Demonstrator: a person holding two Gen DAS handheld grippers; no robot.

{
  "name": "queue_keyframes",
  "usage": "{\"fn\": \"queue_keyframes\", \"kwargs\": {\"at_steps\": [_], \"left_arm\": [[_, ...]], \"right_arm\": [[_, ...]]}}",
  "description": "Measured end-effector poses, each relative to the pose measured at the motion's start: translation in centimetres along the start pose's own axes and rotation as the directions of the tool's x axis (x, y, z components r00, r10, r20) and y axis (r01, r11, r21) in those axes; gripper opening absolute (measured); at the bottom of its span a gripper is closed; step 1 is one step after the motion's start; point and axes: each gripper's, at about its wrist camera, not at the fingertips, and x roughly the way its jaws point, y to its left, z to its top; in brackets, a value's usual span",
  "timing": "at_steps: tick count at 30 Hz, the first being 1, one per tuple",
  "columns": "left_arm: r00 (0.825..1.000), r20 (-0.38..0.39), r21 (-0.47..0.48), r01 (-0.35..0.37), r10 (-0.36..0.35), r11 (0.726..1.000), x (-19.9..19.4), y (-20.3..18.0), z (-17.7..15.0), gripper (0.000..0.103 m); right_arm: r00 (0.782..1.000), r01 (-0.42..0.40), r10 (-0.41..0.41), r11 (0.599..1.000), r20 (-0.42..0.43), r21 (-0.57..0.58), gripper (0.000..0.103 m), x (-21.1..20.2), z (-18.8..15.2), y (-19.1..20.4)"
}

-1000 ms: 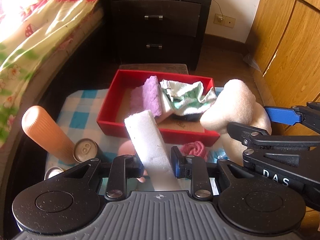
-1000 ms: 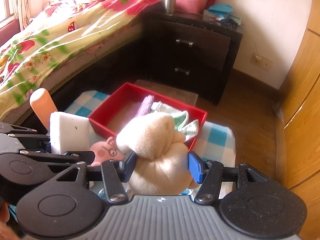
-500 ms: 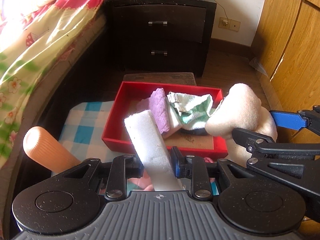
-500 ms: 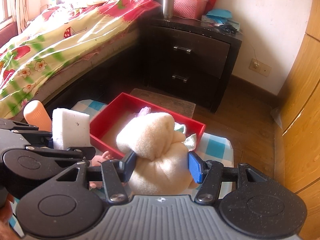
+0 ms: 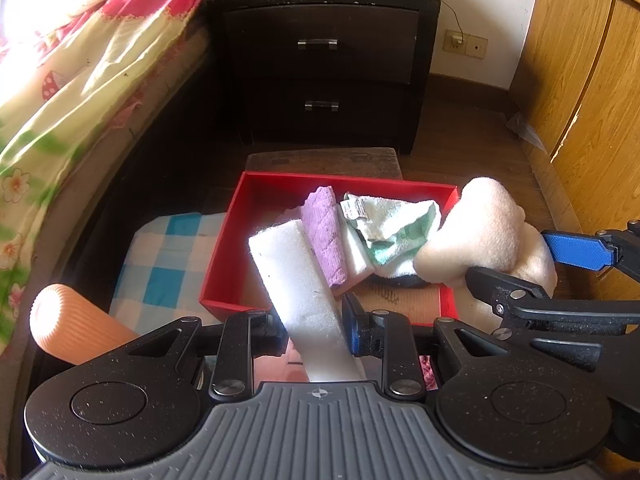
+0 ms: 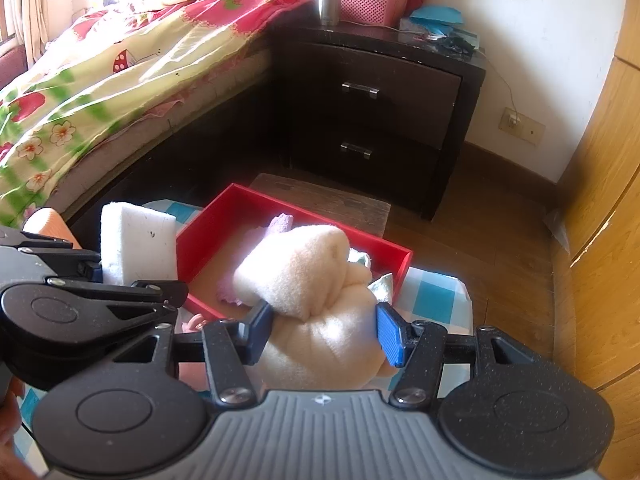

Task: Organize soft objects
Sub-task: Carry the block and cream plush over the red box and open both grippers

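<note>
My left gripper (image 5: 316, 330) is shut on a white foam sponge (image 5: 296, 280) that sticks up over the near edge of the red box (image 5: 224, 264). Inside the box lie a purple cloth (image 5: 326, 236), a green-and-white towel (image 5: 392, 228) and a white pad. My right gripper (image 6: 324, 334) is shut on a cream plush toy (image 6: 316, 292), held just right of the sponge above the box's near right corner. The same plush toy (image 5: 484, 236) and the right gripper's blue pad show in the left wrist view. The white sponge (image 6: 138, 244) appears at left in the right wrist view.
The red box (image 6: 248, 208) rests on a blue-checked cloth (image 5: 168, 264). An orange ribbed cylinder (image 5: 68, 328) stands at the near left. A bed (image 6: 100, 80) runs along the left, a dark nightstand (image 5: 328, 64) stands behind, wooden wardrobe doors (image 5: 580, 80) fill the right.
Both grippers have moved forward toward the box with their loads. The cans near the orange cylinder have dropped out of the left wrist view.
</note>
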Motion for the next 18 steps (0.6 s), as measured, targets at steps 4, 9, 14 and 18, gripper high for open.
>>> {"fn": "queue_keyframes", "kwargs": {"at_steps": [4, 9, 14, 18], "left_arm": [[1.000, -0.005, 0.005, -0.007, 0.007, 1.000, 1.1, -0.1, 0.9, 0.027], [1.000, -0.001, 0.017, -0.025, 0.025, 1.000, 2.4, -0.2, 2.3, 0.027], [0.999, -0.006, 0.026, -0.048, 0.048, 0.998, 4.7, -0.1, 3.8, 0.027], [0.997, -0.025, 0.019, -0.069, 0.069, 0.997, 7.0, 0.5, 4.6, 0.027]], "right_arm": [[1.000, 0.007, -0.007, 1.000, -0.008, 0.001, 0.033, 1.1, 0.5, -0.3], [1.000, 0.010, -0.010, 1.000, -0.010, 0.010, 0.033, 2.7, 1.5, -0.7], [1.000, 0.014, -0.013, 1.000, -0.020, 0.022, 0.033, 5.1, 2.7, -1.2], [0.999, 0.013, -0.012, 0.999, -0.033, 0.031, 0.033, 7.3, 3.3, -1.4]]}}
